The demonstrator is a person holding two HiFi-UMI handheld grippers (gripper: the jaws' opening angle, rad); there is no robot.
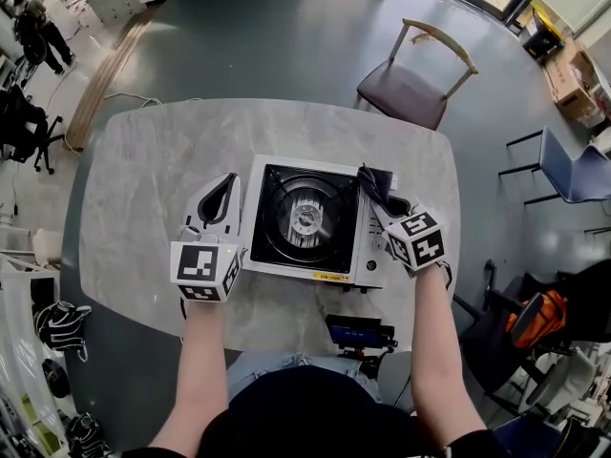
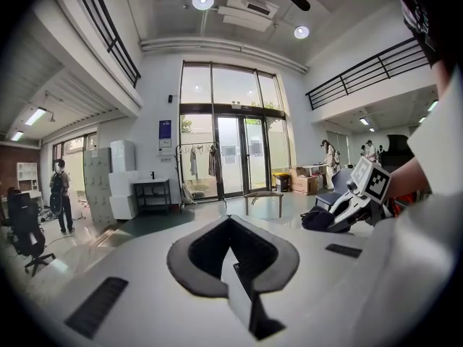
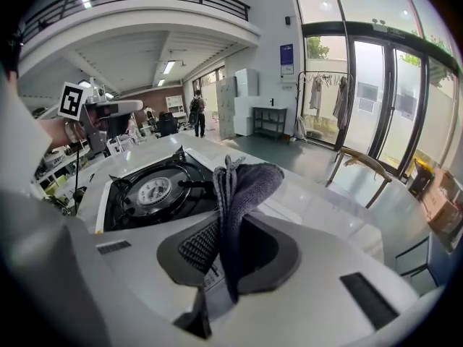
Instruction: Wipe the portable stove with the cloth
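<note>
Table (image 1: pixel 143 179) is a pale rounded slab, and the portable stove (image 1: pixel 315 219) sits at its middle, a bit toward the near edge, front panel facing me. A chair (image 1: pixel 410 79) stands off the far right side, well apart, not a factor. Left gripper (image 1: pixel 221 198) sits just beside the stove's left edge, pointing away from me. In the left gripper view (image 2: pixel 231 255) the jaws are closed tip to tip with nothing between them. I can't tell if it rests on the table or hangs just over it. Right gripper (image 1: pixel 377 194) is over the stove's right side, near the far right corner, and it's clamped on the cloth (image 1: pixel 374 181). The right gripper view (image 3: pixel 228 244) shows the dark grey cloth (image 3: pixel 242 186) pinched between the pads, bunched, with a wad sticking out past the tips. From there the stove (image 3: pixel 155 190) lies below and left of the cloth. I can't confirm cloth-to-surface contact from either angle. My read: the cloth is in hand and positioned, and I see nothing to say how much wiping is done, so I'd call it the start of a stroke on the right-hand panel. Next move needs the wad pressed flat onto the white top and dragged along it. The black burner (image 1: pixel 307 218) has raised pan supports that I'd expect to snag loose fabric, so work around them. The left gripper is well placed to brace the body if it slides.
</note>
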